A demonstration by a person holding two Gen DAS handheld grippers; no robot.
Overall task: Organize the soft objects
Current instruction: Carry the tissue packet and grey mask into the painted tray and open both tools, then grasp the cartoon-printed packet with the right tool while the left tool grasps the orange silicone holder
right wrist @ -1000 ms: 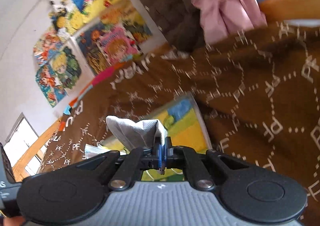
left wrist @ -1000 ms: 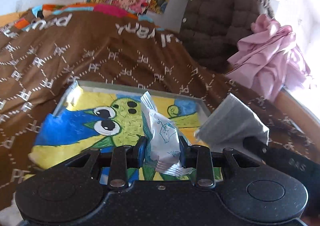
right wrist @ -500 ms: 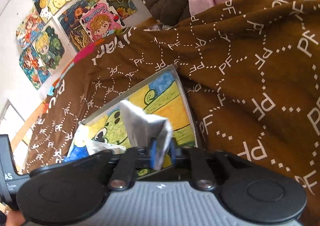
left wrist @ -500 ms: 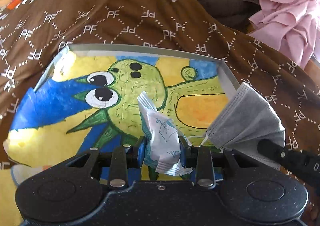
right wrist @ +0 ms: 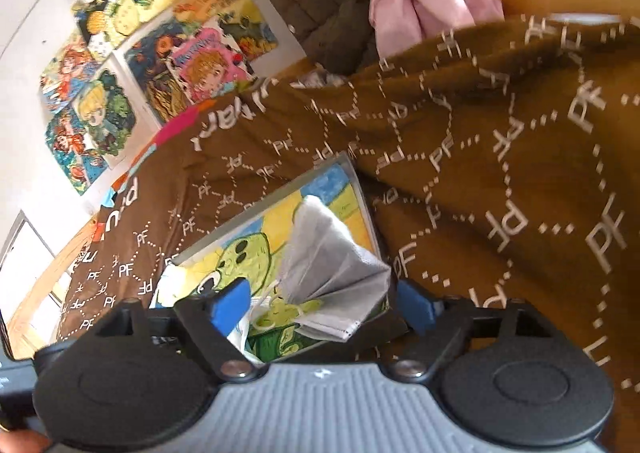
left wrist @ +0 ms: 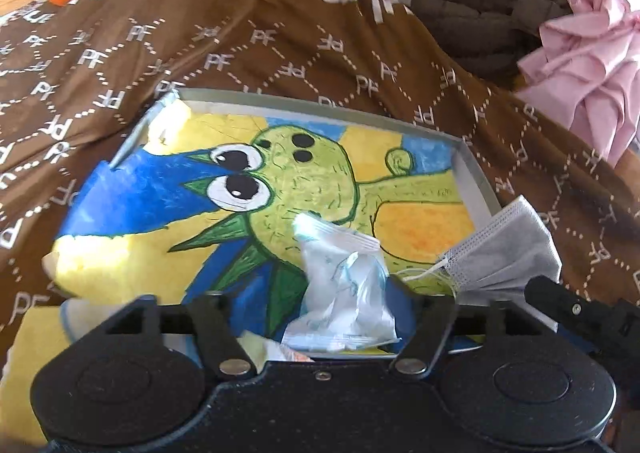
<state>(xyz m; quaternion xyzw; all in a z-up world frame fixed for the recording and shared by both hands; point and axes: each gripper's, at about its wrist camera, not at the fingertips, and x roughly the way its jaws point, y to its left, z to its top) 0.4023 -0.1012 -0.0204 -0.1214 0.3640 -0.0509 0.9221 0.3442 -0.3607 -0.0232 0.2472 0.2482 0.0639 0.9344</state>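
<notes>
Both jaws are opening: left gripper (left wrist: 320,305) frees the tissue packet (left wrist: 344,293), right gripper (right wrist: 324,309) the grey face mask (right wrist: 328,269). Lift straight off so both settle inside the painted tray (left wrist: 476,177).

The tray's (left wrist: 476,189) near edge is hidden behind the left gripper's (left wrist: 320,305) black body, and so is the lower end of the clear packet (left wrist: 344,293). From the right side, the grey mask's (right wrist: 332,269) ear loops sink behind the right gripper (right wrist: 320,305). The wall pictures (right wrist: 160,65) are smeared, their lettering unreadable.
</notes>
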